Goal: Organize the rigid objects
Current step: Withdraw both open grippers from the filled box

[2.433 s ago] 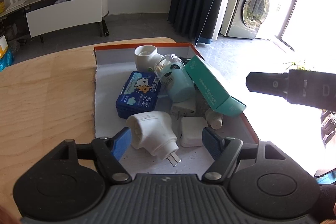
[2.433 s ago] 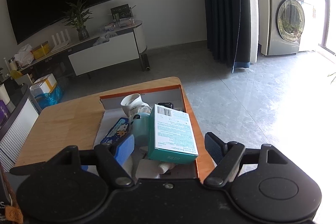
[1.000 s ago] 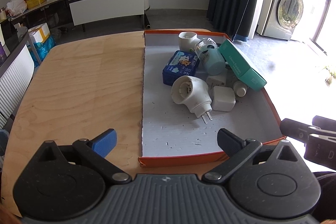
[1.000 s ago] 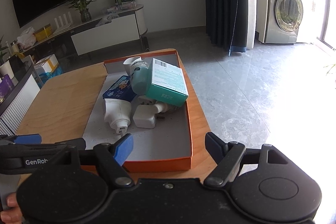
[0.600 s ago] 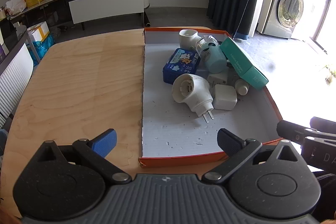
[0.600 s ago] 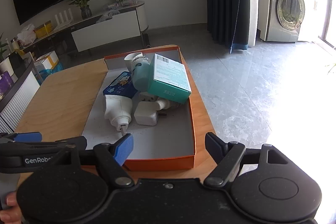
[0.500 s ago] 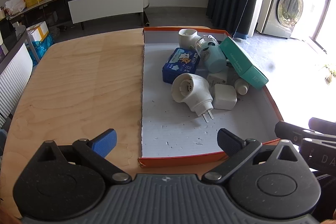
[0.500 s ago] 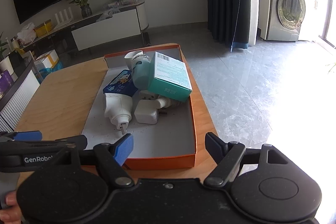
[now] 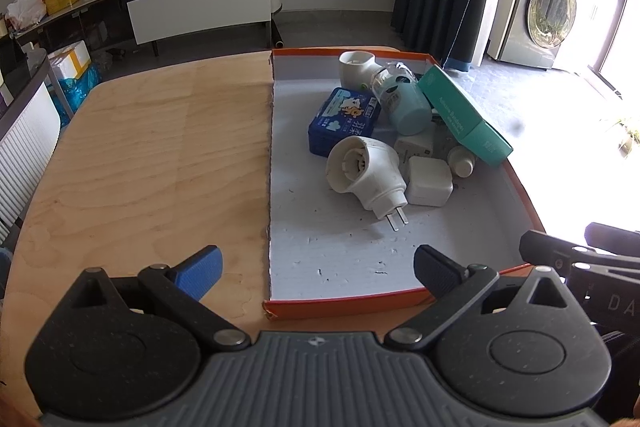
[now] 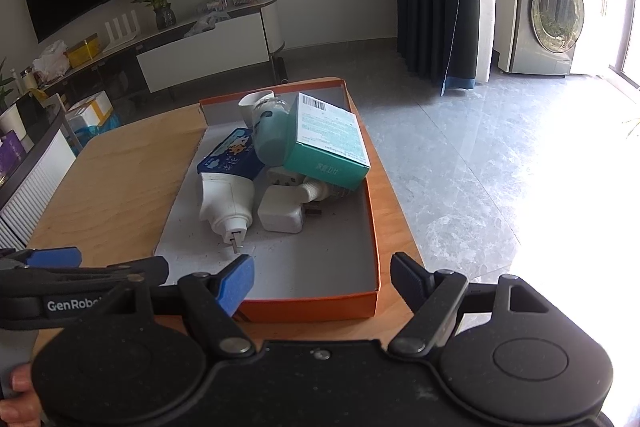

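Both hand-held grippers hover released at the near edge of the table [image 9: 152, 147], the left hand-held gripper [image 9: 316, 267] and right hand-held gripper [image 10: 322, 277] each spread wide and holding nothing. Just beyond them sits an orange tray [image 9: 400, 297], its far half crowded with a white plug-in vaporizer [image 9: 366, 171], white charger cube [image 9: 430, 181], blue tin [image 9: 344, 121], pale-blue bottle [image 9: 404, 99] and tilted teal carton [image 9: 464, 115].

The near half of the orange box [image 9: 400, 301] floor lies bare, open to a gripper from above. Farther in, a white plug [image 9: 366, 175], white charger [image 9: 430, 181], blue pack [image 9: 344, 121] and teal carton [image 9: 464, 115] crowd the far right. The wooden table [image 9: 160, 147] to the left is open.
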Available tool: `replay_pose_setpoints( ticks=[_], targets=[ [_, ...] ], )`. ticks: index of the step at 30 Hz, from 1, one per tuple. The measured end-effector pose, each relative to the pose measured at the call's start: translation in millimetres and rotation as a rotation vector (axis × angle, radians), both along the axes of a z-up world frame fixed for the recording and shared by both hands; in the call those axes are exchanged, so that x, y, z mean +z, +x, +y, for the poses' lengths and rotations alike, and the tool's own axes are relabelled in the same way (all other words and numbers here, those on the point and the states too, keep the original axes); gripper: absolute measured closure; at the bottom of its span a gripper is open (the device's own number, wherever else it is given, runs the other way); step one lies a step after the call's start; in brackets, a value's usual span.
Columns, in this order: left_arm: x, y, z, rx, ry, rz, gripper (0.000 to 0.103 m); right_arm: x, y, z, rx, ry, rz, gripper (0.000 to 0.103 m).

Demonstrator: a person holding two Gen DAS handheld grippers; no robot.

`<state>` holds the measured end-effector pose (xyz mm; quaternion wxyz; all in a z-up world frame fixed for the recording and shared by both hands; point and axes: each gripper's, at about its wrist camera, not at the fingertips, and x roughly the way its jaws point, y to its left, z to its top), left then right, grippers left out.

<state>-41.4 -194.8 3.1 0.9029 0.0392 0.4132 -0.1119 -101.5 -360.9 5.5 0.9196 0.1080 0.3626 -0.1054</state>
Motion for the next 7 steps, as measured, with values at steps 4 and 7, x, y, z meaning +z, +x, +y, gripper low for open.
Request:
replay_pose_setpoints(
  ticks=[4, 7],
  targets=[
    [-0.7, 0.5, 0.0, -0.001, 0.000, 0.005, 0.000, -0.8, 0.7, 0.5, 0.000, -0.001, 0.002, 0.014],
    [-1.3, 0.5, 0.0, -0.004, 0.003, 0.003, 0.000, -1.5, 0.8, 0.1, -0.001, 0.001, 0.003, 0.014]
  ],
)
